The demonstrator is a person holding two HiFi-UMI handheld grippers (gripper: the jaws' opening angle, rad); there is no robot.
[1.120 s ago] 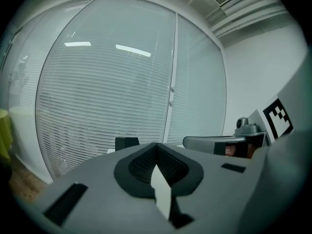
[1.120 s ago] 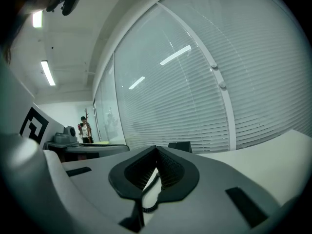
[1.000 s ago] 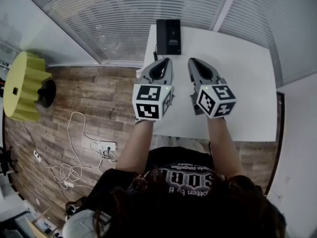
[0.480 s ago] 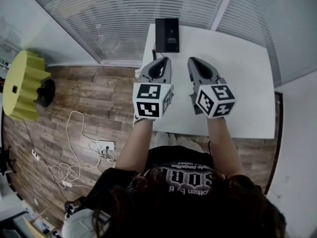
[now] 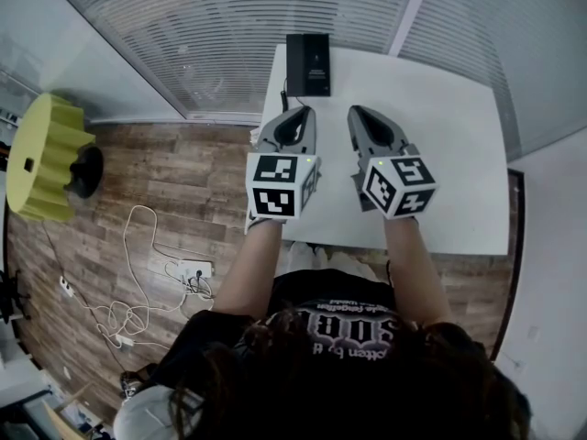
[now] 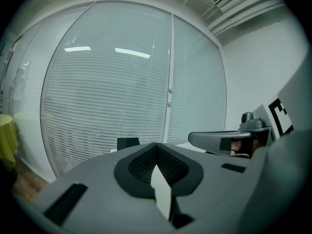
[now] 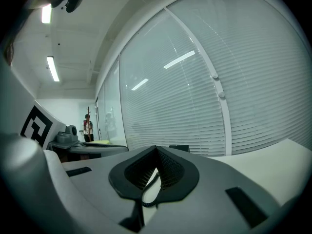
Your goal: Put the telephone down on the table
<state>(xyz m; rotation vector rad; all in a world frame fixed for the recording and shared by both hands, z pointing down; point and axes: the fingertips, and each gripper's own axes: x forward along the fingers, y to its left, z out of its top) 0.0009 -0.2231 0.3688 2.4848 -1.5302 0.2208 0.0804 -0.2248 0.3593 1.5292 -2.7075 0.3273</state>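
The black telephone [image 5: 308,64] lies flat at the far left corner of the white table [image 5: 459,154], with a dark cord running off its left side. Both grippers hover side by side over the table's near half, a short way in front of the telephone. My left gripper [image 5: 297,112] is shut with nothing in it, and so is my right gripper [image 5: 359,113]. In the left gripper view the telephone [image 6: 127,143] shows as a small dark box beyond the closed jaws [image 6: 156,146]. The right gripper view shows the telephone [image 7: 179,148] just past its closed jaws [image 7: 156,149].
Window blinds [image 5: 229,26] run behind the table's far edge. On the wooden floor at the left stand a yellow ribbed object [image 5: 44,159] and a power strip with white cables [image 5: 183,269]. A white wall borders the table's right side.
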